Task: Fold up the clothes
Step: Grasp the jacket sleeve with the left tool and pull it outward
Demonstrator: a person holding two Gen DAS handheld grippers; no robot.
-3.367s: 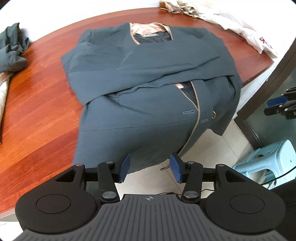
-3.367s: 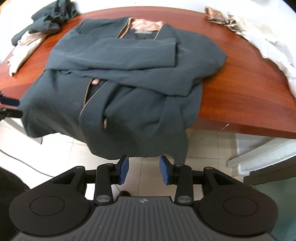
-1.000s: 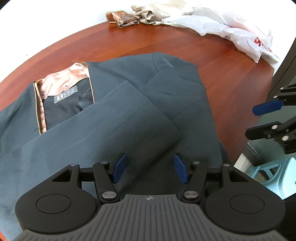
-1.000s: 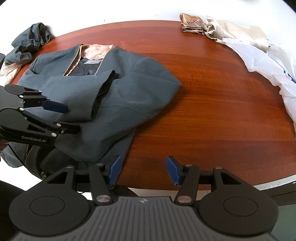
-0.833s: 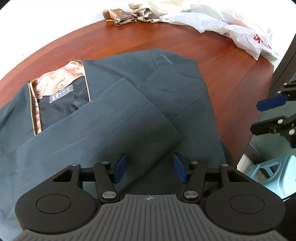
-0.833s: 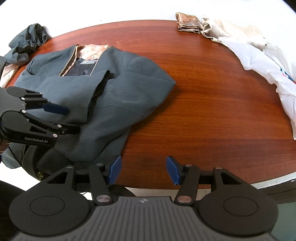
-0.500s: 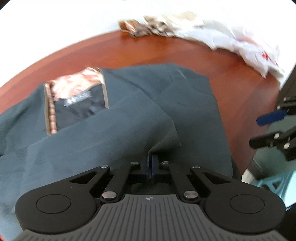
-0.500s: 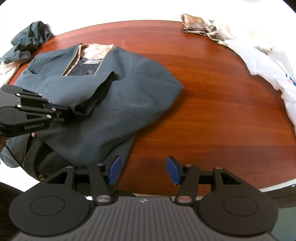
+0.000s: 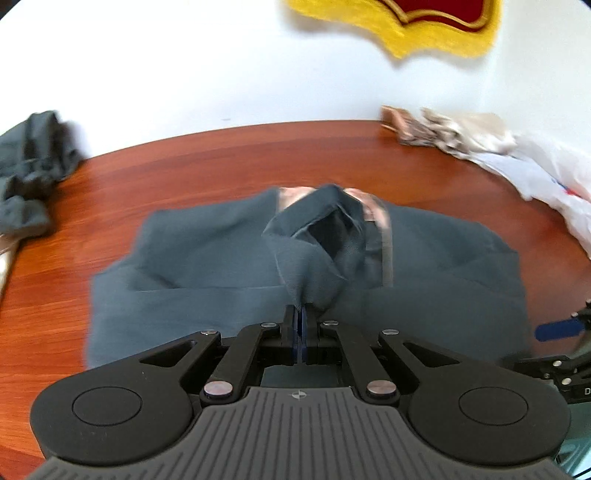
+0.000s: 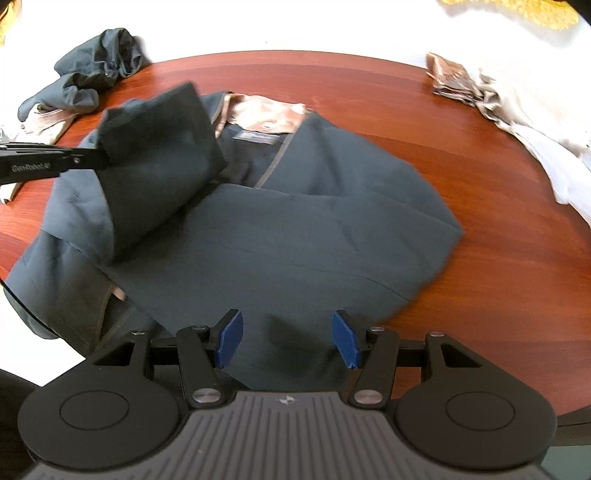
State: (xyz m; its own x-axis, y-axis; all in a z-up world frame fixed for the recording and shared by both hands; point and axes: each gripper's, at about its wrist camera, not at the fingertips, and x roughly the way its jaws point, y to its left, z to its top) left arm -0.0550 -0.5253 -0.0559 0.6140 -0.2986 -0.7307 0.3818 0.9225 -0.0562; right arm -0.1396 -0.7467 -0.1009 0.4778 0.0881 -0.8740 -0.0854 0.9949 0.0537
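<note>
Left gripper [image 9: 300, 325] clamped on the limp cuff of the dark teal woven jacket [image 10: 295, 229], its soft sleeve draping; right gripper [image 10: 287, 339] spread, empty, above the hem.

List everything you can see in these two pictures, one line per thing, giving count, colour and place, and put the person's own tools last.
jacket: one, dark teal with tan lining, spread on the table's middle, hem hanging over the near edge.
sleeve: one, dark teal, lifted off the jacket at its left.
table: one, reddish-brown wood, rounded, under everything.
crumpled garment: one, dark teal, far left corner.
pale cloths: a heap, beige and white, far right edge.
banner: one, yellow and red, on the white wall.
left gripper: one, black, blue pads, shut on the sleeve.
right gripper: one, black, blue pads, open above the jacket's hem.
</note>
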